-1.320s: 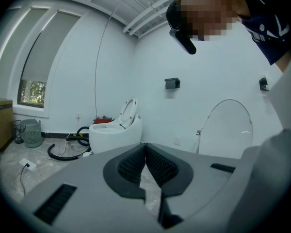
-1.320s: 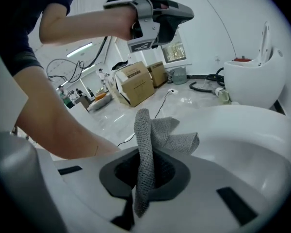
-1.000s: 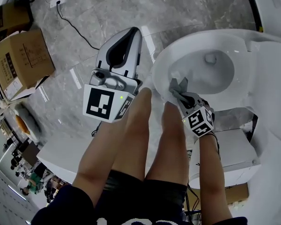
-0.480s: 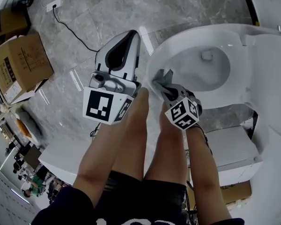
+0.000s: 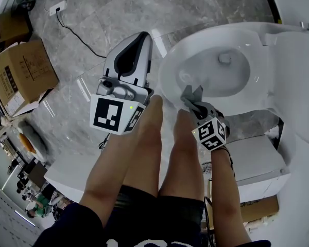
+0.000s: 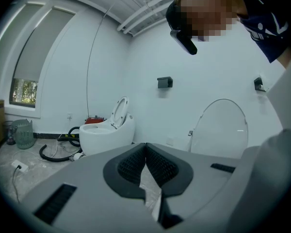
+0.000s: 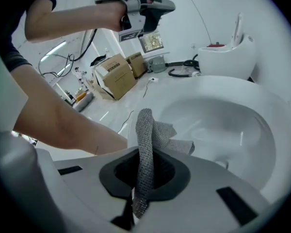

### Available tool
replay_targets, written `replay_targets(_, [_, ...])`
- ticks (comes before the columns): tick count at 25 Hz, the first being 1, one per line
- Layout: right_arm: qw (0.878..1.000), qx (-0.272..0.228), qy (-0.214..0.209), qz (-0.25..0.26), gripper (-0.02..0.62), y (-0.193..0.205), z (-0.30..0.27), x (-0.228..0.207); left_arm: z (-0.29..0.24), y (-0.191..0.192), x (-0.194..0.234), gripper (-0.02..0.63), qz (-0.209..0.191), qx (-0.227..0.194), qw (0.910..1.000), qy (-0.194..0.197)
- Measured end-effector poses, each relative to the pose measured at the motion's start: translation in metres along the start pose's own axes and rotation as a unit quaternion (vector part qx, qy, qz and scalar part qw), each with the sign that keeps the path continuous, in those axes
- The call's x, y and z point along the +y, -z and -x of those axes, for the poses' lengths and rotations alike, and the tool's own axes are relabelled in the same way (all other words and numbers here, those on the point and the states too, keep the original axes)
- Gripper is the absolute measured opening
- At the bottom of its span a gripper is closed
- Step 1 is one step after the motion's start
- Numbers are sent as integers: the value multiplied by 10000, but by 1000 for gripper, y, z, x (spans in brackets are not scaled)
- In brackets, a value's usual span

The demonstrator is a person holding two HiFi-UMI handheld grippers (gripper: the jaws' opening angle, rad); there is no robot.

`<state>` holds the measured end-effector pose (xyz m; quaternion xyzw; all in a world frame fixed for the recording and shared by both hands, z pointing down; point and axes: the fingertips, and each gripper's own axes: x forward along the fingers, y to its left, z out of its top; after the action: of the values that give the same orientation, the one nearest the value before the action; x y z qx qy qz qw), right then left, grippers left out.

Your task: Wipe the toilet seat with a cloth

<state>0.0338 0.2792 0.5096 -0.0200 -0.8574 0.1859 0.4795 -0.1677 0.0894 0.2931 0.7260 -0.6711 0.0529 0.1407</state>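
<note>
Cloth [image 7: 146,140], grey, sits squeezed tight in the right gripper [image 7: 144,166]. The cloth is at the near edge of the white toilet seat [image 5: 168,76]. The left gripper [image 5: 142,36] hangs over the floor [image 5: 92,14] beside the toilet, its jaws pressed together with nothing between them.

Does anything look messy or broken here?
Nothing looks spilled or broken. The cloth is bunched up in the right gripper, by the toilet rim. One thing is a bit odd beside a toilet: cardboard boxes and a loose cable lie on the floor nearby.
</note>
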Motion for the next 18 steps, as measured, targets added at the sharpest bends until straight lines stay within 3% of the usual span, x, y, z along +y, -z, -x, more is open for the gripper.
replay_targets(5, [9984, 93, 374, -422, 29, 22, 15, -15, -7, -1, -7, 20, -8, -17, 10000, 83])
replay_targets(14, [9983, -506, -210, 209, 29, -68, -44, 21, -11, 2, -14, 20, -63, 44, 9998, 161])
replay_targets(18, [9979, -584, -248, 113, 29, -73, -45, 24, -10, 0, -16, 20, -104, 65, 9997, 187])
